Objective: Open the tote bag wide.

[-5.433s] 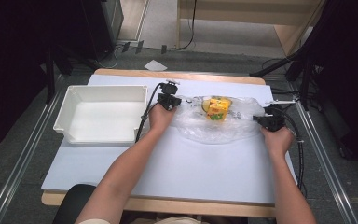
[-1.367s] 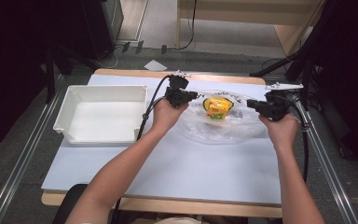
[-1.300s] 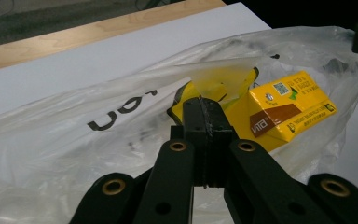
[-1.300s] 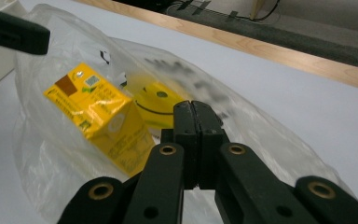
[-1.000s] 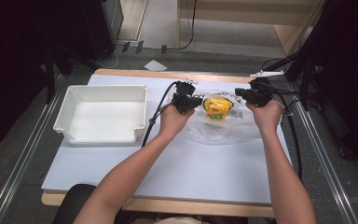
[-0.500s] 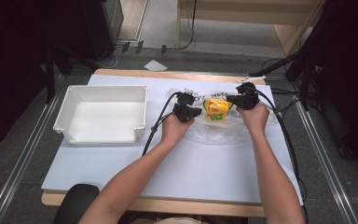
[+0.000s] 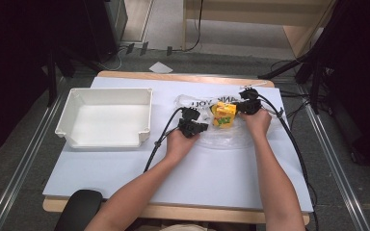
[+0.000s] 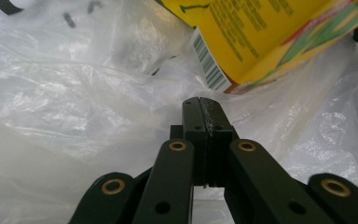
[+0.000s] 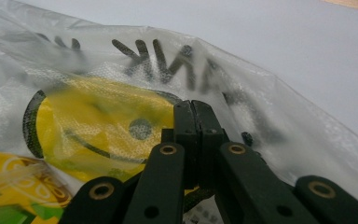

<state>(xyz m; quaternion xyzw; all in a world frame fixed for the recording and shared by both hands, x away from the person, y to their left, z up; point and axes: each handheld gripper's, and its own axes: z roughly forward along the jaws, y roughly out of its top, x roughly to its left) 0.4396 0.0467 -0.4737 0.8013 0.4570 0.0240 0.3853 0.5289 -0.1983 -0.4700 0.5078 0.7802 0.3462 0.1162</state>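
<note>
At the left of the counter (image 7: 125,168) stands a white plastic tray (image 7: 77,137) with nothing in it, well apart from the work. To its right lies a clear plastic bag (image 7: 231,139) printed with black letters and a yellow smiley, spread flat and crumpled. A yellow juice carton (image 7: 224,114) sits in the bag's middle, and whether it is wholly inside the film or standing at the mouth I cannot tell.

The left gripper (image 7: 197,127) is at the bag's near left edge, just beside the carton. In the left gripper view its jaws are pressed together with the tips (image 8: 204,105) against the crumpled film; whether a fold is pinched between them cannot be told. The carton (image 8: 261,32) lies ahead and to the right of those jaws, barcode end nearest, its long axis running away up and to the right.

The right gripper (image 7: 243,103) is on the carton's far right side, touching or nearly touching it. In the right gripper view its jaws are also together (image 9: 193,109), lying over the printed film (image 9: 168,60) with the smiley (image 9: 98,135) beneath; a grip on the plastic looks likely but is not certain.

So the carton lies between the two grippers, both about equally near it. My guess is that the bag must be drawn apart on either side to free or seat the carton
</note>
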